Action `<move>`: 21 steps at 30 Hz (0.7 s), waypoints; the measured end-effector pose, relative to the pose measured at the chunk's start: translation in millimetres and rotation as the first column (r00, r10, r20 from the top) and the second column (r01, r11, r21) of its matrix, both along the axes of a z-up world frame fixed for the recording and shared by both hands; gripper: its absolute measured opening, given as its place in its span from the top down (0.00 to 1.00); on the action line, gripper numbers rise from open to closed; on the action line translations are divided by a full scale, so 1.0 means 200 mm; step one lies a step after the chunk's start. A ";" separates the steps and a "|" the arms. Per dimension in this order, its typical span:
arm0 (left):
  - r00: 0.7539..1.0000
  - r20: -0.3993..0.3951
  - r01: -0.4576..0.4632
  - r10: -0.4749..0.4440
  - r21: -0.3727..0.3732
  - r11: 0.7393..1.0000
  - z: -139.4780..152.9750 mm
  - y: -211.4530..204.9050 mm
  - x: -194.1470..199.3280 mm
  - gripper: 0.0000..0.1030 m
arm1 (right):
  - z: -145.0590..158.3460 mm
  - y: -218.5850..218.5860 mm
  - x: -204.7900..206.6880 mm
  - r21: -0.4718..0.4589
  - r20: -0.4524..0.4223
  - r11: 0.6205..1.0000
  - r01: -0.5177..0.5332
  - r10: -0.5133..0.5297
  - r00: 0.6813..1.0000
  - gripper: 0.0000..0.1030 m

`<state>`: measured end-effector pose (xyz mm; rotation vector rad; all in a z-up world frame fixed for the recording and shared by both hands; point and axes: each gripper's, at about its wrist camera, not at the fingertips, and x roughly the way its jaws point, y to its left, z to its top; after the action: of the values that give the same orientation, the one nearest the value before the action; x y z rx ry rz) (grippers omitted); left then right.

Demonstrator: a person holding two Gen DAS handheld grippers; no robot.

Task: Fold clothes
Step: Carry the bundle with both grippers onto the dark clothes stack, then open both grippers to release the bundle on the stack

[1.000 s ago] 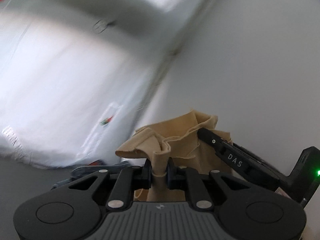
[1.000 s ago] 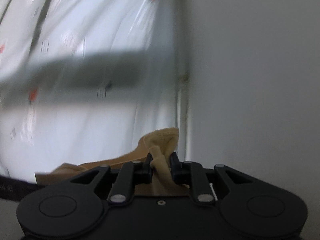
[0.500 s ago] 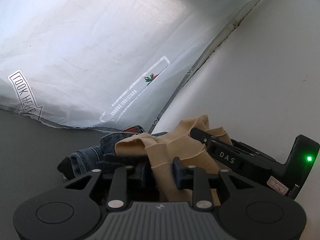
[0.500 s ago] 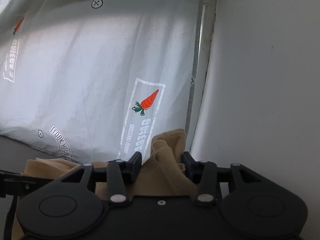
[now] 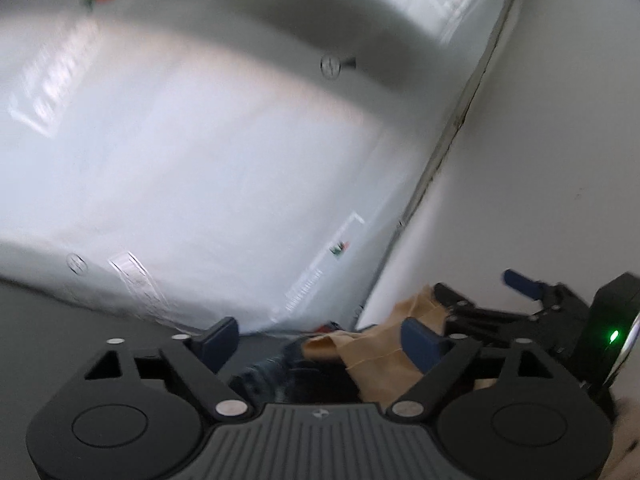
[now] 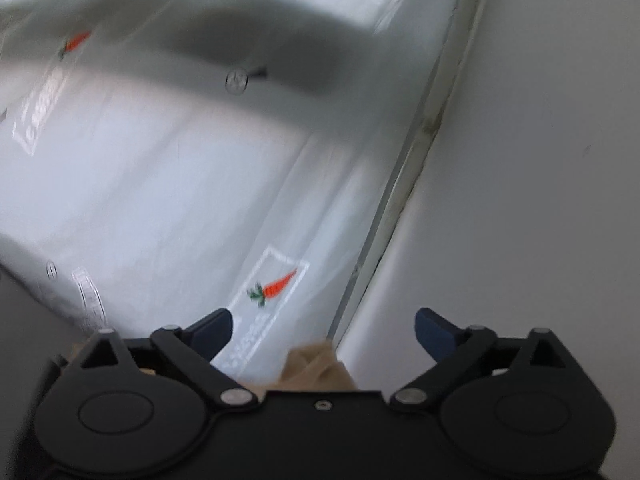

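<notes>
Both views are motion-blurred; print on the white sheet (image 5: 192,168) is mostly unreadable, bar a carrot logo (image 6: 276,289). A dark shadow band is cast across it at 12 o'clock. The bare wall (image 6: 532,160) fills 3 o'clock, seam running diagonally. Tan cloth (image 5: 376,350) is seen at 5 o'clock, partly hidden, released beside dark denim (image 5: 264,376). Left gripper (image 5: 320,336) is spread wide, empty; right gripper (image 6: 323,326) likewise, cloth below it.

Soft matt tan cloth (image 5: 376,354), glossy translucent plastic sheet (image 6: 168,184), smooth matt wall (image 6: 540,160)
</notes>
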<state>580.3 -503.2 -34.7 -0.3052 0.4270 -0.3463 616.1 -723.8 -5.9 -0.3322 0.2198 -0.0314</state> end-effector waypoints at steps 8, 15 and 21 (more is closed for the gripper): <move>0.979 0.177 -0.102 0.098 0.012 0.995 0.19 0.19 -0.53 0.00 | 0.15 0.12 -0.40 0.175 0.004 0.985 -0.001 0.000 1.000 0.00; 0.971 0.225 -0.104 0.082 0.085 0.991 0.26 0.28 -0.96 0.00 | 0.21 0.27 -0.76 0.277 0.003 0.960 -0.043 0.044 0.999 0.00; 0.963 0.217 -0.190 0.161 0.123 0.974 0.27 0.35 -1.24 0.00 | 0.19 0.47 -1.04 0.343 -0.012 0.933 -0.113 0.125 0.992 0.00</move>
<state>333.0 -432.7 19.0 -0.1629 0.2171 -0.1695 407.2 -629.6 33.0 0.0015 0.2336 0.1316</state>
